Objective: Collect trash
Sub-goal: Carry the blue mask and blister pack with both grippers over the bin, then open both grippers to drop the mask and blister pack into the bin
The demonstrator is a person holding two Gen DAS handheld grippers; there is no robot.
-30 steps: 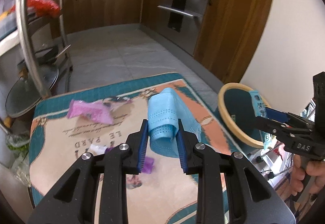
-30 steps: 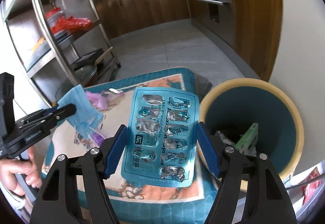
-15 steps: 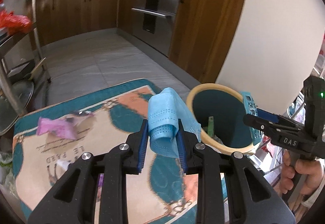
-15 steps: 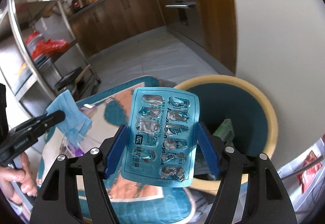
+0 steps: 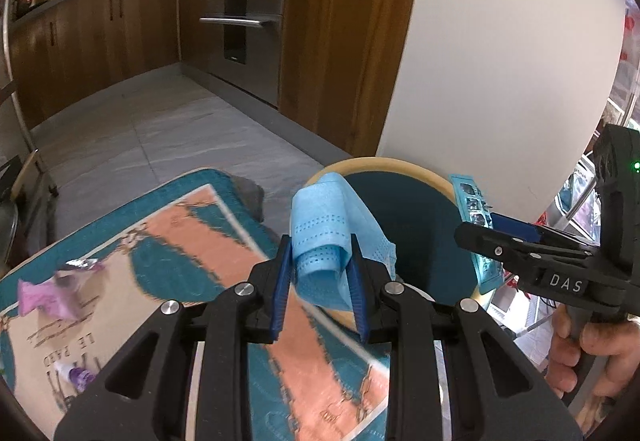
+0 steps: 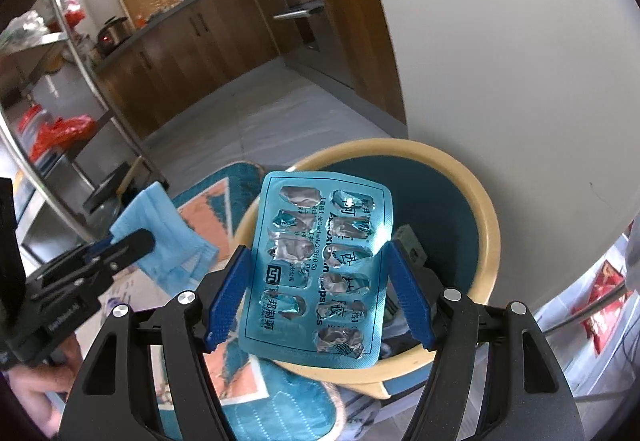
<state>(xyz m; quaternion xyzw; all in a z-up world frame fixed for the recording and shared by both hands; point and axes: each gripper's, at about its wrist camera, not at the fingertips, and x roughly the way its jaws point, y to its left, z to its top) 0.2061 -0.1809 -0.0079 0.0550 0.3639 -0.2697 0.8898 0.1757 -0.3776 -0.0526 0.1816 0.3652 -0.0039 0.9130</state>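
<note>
Hovering over the trash bin [image 6: 486, 225], the right gripper [image 6: 320, 293] has its jaws spread wide and clamped on the long edges of an empty blister pack [image 6: 320, 273], which stands on edge, tilted, above the bin's teal hollow; held that way, I judge, it can simply fall in once the jaws part. Beside the bin's near rim, the left gripper [image 5: 318, 275] has its jaws drawn close and pinched on a folded blue face mask [image 5: 328, 237], whose loose end flops toward the bin mouth [image 5: 404, 225]. From the left wrist view the mask hangs about at the rim, not clearly past it, so it looks to need carrying a little further over the opening. Both pieces are up in the air, near each other, and the 2 grippers crowd the same opening; I'd guess they could bump if both press in together. Inside the bin a small green carton [image 6: 410, 241] leans against the wall, with other scraps I cannot make out. Away from the bin, on the patterned mat [image 5: 248, 253], a crumpled pink wrapper [image 5: 44, 297] and a small purple scrap [image 5: 78, 377] are not yet collected. Behind the bin a white wall stands close, leaving no approach from that side. A hand [image 5: 584, 357] grips the right tool's handle below the bin's right side.
</note>
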